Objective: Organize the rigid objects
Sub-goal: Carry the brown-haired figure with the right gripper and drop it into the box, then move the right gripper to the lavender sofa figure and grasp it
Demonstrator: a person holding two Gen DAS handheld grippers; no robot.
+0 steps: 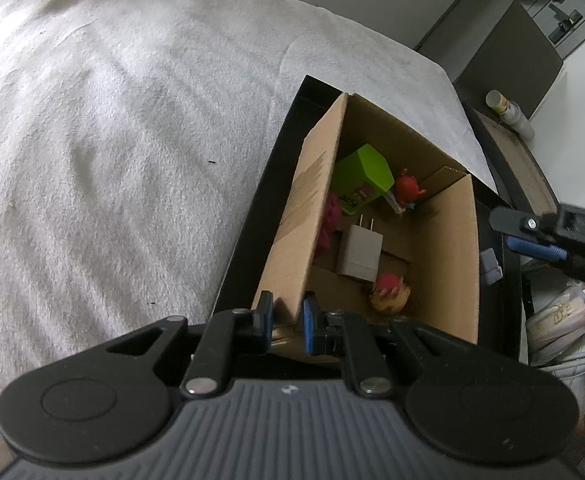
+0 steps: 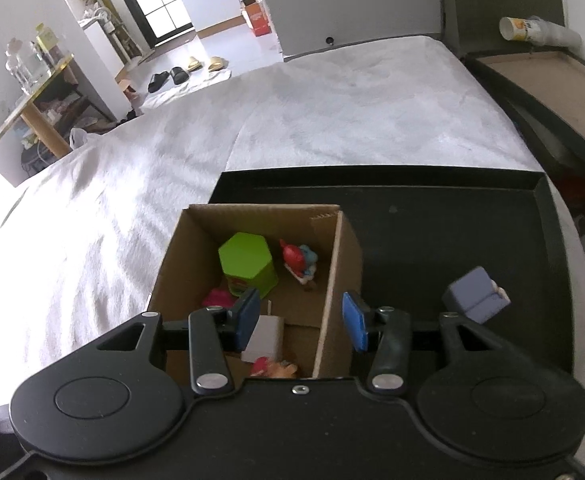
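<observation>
left hand-held gripper (image 1: 287,322) pinching cardboard box (image 1: 448,248) wall

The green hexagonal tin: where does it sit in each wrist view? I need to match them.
Left wrist: green hexagonal tin at the cardboard box's far end, centre-right of frame.
Right wrist: tin in the box, centre frame.
Shared landmark: white charger, nearer than the tin.

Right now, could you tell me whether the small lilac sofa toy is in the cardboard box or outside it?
Outside: the lilac sofa toy sits on the black tray, right of the cardboard box.
</observation>
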